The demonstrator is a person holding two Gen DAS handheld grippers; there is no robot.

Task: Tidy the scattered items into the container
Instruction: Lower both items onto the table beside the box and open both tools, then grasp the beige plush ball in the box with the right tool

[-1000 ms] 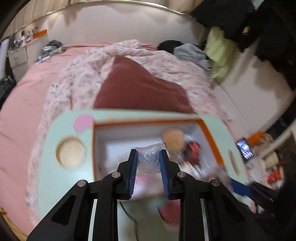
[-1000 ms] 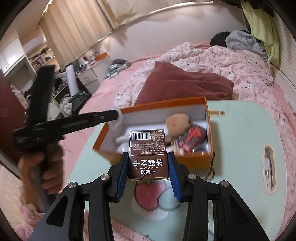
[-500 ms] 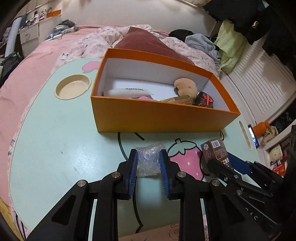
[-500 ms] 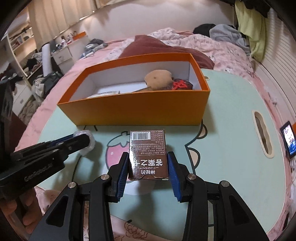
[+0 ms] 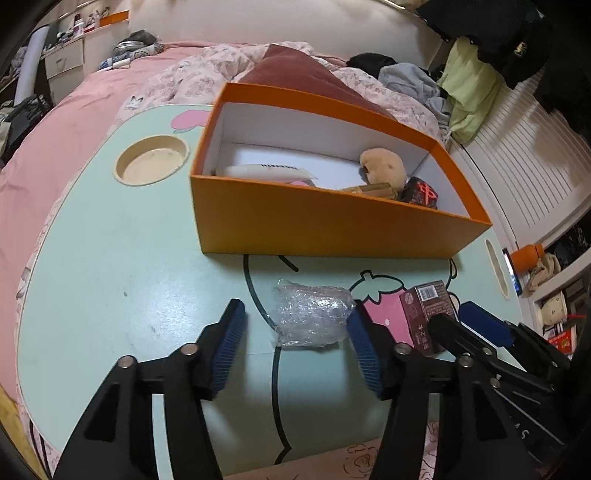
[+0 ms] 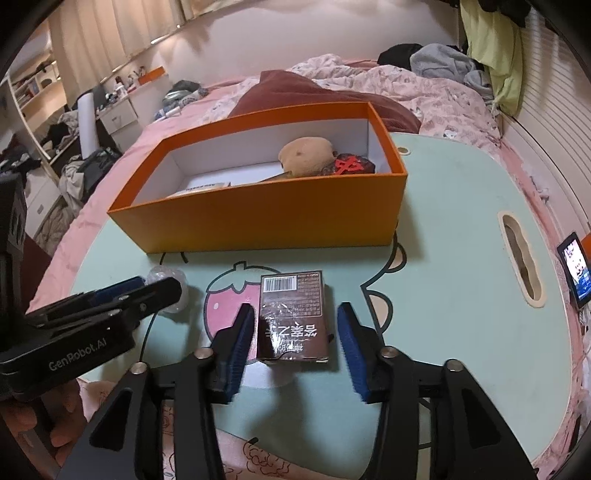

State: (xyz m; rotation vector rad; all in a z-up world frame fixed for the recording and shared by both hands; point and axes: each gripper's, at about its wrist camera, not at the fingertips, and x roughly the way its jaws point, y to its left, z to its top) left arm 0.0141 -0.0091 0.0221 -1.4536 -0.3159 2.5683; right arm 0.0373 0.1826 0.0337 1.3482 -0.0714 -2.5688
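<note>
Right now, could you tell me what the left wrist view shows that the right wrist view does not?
Only the left wrist view shows the round cup recess in the table and the whole white tube in the orange box. Only the right wrist view shows the hand holding the left gripper, and the curtains. Both show the box with the plush toy inside, the plastic wrap and the brown carton on the table, each between a gripper's opening jaws, and the bed behind.
</note>
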